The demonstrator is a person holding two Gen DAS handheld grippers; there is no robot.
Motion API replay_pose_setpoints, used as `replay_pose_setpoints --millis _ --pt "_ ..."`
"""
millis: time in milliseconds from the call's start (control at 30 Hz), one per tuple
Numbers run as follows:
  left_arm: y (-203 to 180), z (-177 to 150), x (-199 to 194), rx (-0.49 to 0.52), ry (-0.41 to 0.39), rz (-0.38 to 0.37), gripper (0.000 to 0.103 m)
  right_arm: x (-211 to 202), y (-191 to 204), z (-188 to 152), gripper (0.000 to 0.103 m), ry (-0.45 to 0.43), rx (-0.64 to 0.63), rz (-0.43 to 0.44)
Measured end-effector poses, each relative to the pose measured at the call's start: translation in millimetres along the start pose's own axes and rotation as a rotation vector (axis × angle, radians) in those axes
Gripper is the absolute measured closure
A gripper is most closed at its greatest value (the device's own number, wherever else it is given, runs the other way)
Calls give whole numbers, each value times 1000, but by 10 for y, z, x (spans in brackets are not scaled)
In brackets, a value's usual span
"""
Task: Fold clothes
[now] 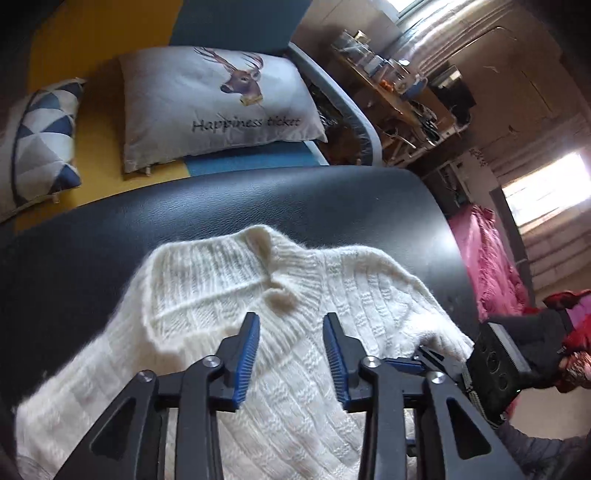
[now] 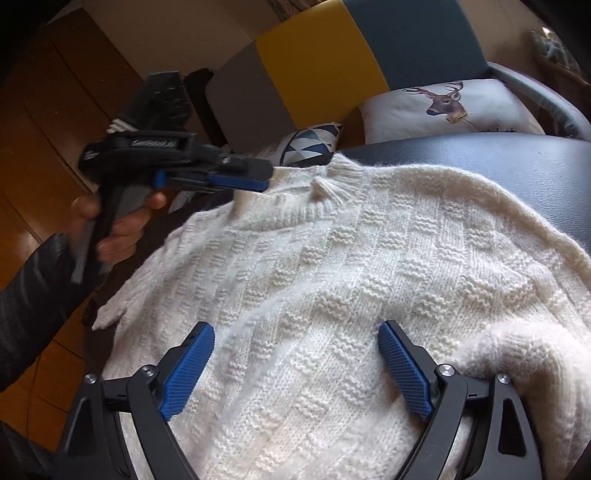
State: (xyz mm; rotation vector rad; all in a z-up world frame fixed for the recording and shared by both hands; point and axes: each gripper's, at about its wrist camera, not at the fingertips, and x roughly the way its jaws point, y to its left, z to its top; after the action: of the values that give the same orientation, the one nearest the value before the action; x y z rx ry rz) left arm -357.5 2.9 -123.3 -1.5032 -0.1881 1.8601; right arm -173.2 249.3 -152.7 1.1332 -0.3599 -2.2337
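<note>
Black padded leather surface [image 1: 258, 206] carries the work; behind it sits a yellow-and-blue sofa [image 1: 110, 22] with a deer-print cushion [image 1: 218, 107] and a triangle-patterned cushion [image 1: 40, 136]. Wooden flooring shows on the left of the right wrist view.

We note the white knit sweater [image 2: 332, 266] lying spread on the black surface, collar at the far side, body running toward us, so its long axis goes near to far. One sleeve end hangs off the left edge in the right wrist view.

Left gripper [image 1: 291, 354]: jaws spread, nothing between the pads, hovering above the chest area just below the collar. In the right wrist view it sits at the far left by the collar, held in a bare hand [image 2: 118, 229] with a dark sleeve.

Right gripper [image 2: 295, 365]: jaws spread wide, nothing pinched, over the sweater's mid body, knit directly below and ahead.

Judgement: neither gripper holds fabric yet. The left is nearer the collar and hanging sleeve, the right nearer the bunched side on the right; the fold likely starts from those edges.

Containers: none seen on the work surface.
</note>
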Motion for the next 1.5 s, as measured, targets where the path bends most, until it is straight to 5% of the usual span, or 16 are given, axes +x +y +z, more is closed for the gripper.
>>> replay_pose_setpoints --millis 167,400,467,500,600,667,767,900,1000,1167,1367,1467,1500 --pt "159 206 263 -9 47 7 56 -4 -2 -9 5 -9 -4 27" --pt "99 277 493 57 112 -130 57 -22 -10 -12 4 -15 1 40" --pt "10 286 531 57 114 -198 75 -23 2 -12 4 -15 -1 38" --pt "-100 275 516 90 100 -231 95 -26 6 -11 4 -16 0 37" --pt "-352 199 380 186 0 -196 101 -28 17 -11 4 -17 0 33" --pt "-273 246 371 158 -77 -81 101 -21 24 -14 4 -17 -2 29" --pt "-55 342 613 100 -75 138 101 -8 40 -15 4 -13 -8 17" --pt "-120 351 566 94 -102 143 100 15 71 -14 3 -1 -25 -6" --pt "-129 289 315 29 -141 65 91 24 86 -13 3 3 -29 -15" --pt "66 -245 -351 -99 -327 94 89 -45 77 62 4 21 19 22" --pt "277 -894 -673 -165 -427 184 89 67 236 905 8 -25 83 249" --pt "335 -939 -568 -159 -396 202 89 531 279 1335 15 43 114 261" --pt "353 -944 -534 -157 -390 207 89 714 284 1469 25 74 127 257"
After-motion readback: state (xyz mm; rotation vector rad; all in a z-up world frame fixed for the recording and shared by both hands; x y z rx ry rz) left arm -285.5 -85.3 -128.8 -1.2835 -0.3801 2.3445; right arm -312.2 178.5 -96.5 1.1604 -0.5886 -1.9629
